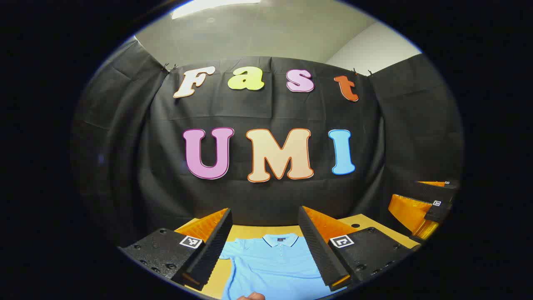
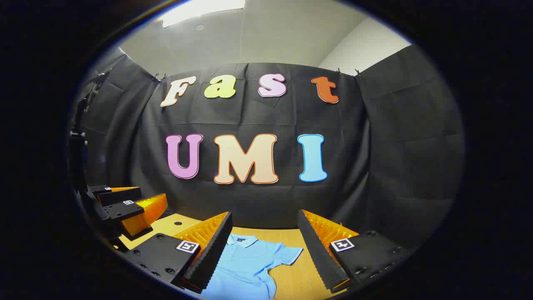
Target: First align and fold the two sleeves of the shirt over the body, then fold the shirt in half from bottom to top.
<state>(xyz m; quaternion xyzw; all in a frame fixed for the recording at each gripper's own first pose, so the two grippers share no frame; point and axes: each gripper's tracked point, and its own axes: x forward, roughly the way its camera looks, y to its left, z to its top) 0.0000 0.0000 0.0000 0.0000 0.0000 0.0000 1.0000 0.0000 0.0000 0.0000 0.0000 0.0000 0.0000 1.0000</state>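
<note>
Shirt (image 1: 270,266) lies flat on the table (image 1: 254,230), sleeves unfolded, nothing done yet. My left gripper (image 1: 266,250) and right gripper (image 2: 266,250) hover wide open, empty.

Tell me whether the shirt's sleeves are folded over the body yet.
Not folded. The blue shirt lies spread on the table; its one visible sleeve sticks out sideways. The other sleeve: cannot tell.

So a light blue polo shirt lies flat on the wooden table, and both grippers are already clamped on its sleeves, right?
Not quite. The light blue polo shirt does lie flat on the wooden table, but neither gripper is clamped on it. The left gripper in the left gripper view and the right gripper in the right gripper view both hover open above the shirt.
</note>
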